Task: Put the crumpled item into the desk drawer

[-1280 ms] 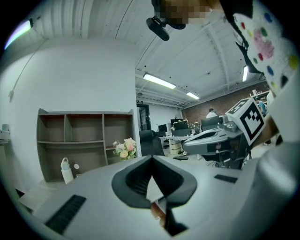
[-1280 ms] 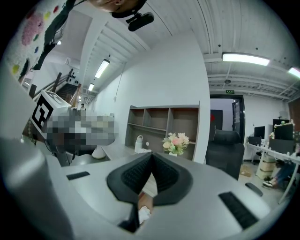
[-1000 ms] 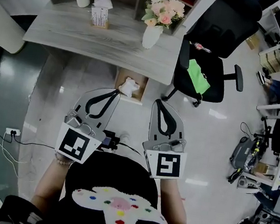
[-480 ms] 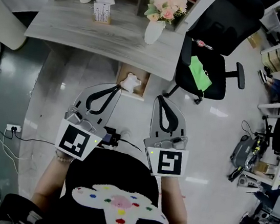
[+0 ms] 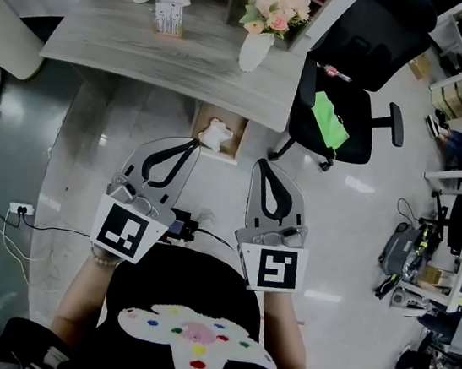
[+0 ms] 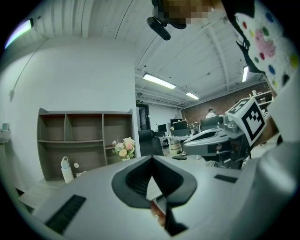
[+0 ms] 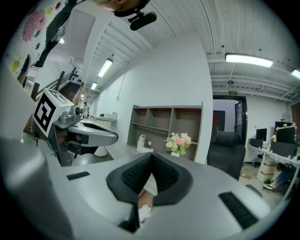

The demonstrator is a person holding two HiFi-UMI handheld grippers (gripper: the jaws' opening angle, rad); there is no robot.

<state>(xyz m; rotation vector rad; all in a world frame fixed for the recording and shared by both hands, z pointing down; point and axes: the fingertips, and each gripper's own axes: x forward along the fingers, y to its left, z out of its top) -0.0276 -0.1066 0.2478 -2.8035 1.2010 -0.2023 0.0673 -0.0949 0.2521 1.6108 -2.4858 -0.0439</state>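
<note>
1. Barely anything has changed in the last second. The left gripper (image 5: 192, 145) and the right gripper (image 5: 260, 168) hang side by side in the lower middle of the head view, as before. Both point up-frame toward the desk (image 5: 164, 51), and only the framing has drifted a touch.
2. Both grippers are closed and carry nothing. In each gripper view the dark pads meet in one tight seam with nothing caught between them.
3. The white crumpled item (image 5: 214, 133) lies inside the open drawer (image 5: 236, 142), at the centre of the frame just under the desk's front edge. It sits where it did a moment ago. The left gripper's tips appear just beside it in the picture, but no contact shows.
4. With the item resting in the drawer and both grippers idle, the placing itself looks finished.
5. The drawer is still pulled out. Pushing it shut may be the only step left, though the task does not ask for it
</note>
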